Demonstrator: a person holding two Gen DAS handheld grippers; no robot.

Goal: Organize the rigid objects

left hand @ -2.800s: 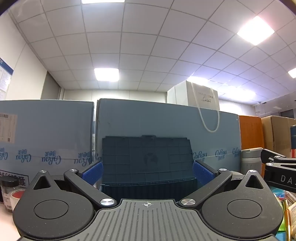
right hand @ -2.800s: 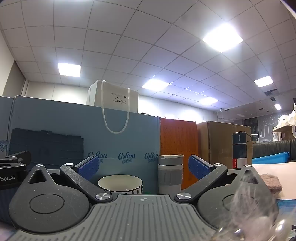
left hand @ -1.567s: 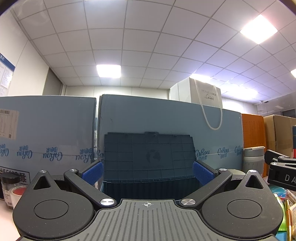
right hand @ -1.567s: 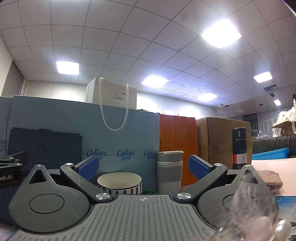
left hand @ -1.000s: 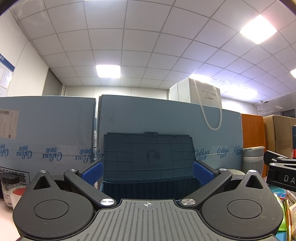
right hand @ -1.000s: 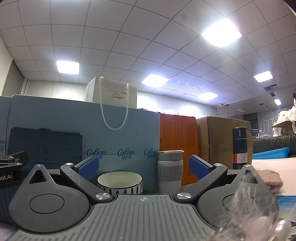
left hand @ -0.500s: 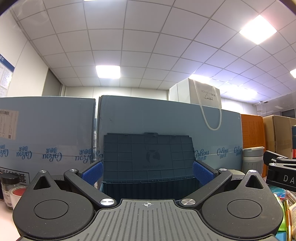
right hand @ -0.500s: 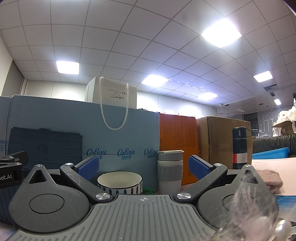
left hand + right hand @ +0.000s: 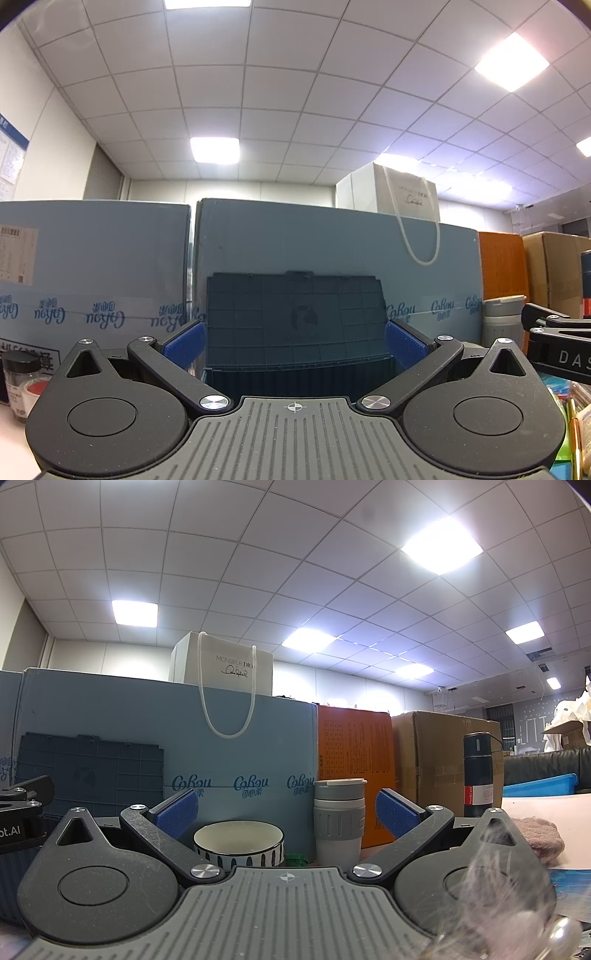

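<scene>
My left gripper (image 9: 294, 338) is open and empty, level with a dark blue plastic crate (image 9: 295, 328) whose raised lid stands straight ahead. My right gripper (image 9: 286, 814) is open and empty. Ahead of it stand a white bowl with a dark striped rim (image 9: 239, 840), a grey travel mug (image 9: 339, 821) and a small green cap (image 9: 296, 859). The mug also shows at the right of the left wrist view (image 9: 503, 323). A dark thermos with a red label (image 9: 479, 775) stands further right.
Tall blue cartons (image 9: 92, 273) back the table, with a white paper bag (image 9: 225, 664) on top; orange (image 9: 354, 760) and brown boxes (image 9: 439, 757) stand to the right. A dark-lidded jar (image 9: 20, 380) is at the far left. A pink knitted cloth (image 9: 543, 836) lies right.
Both views tilted slightly downward at first, so the crate, bowl and mug sit a little higher in frame. Since then nothing has visibly moved; both grippers stay open.
</scene>
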